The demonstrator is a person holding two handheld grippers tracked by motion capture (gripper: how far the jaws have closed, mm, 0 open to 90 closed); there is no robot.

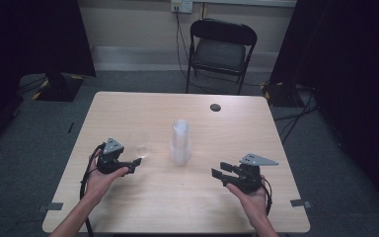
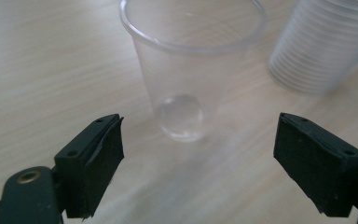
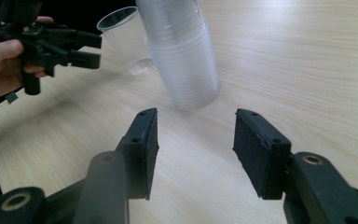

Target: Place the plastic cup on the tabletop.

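Tabletop and what stands on it

Light wood-grain tabletop, rectangular with rounded corners, on grey carpet floor. Near its centre a tall stack of clear plastic cups stands upright. Just to the left of the stack, apart from it, a single clear plastic cup stands upright, mouth up; its base rests flat on the wood in the left gripper view. A small dark round spot sits near the far edge, right of centre. Small grey tape marks show at the near corners.
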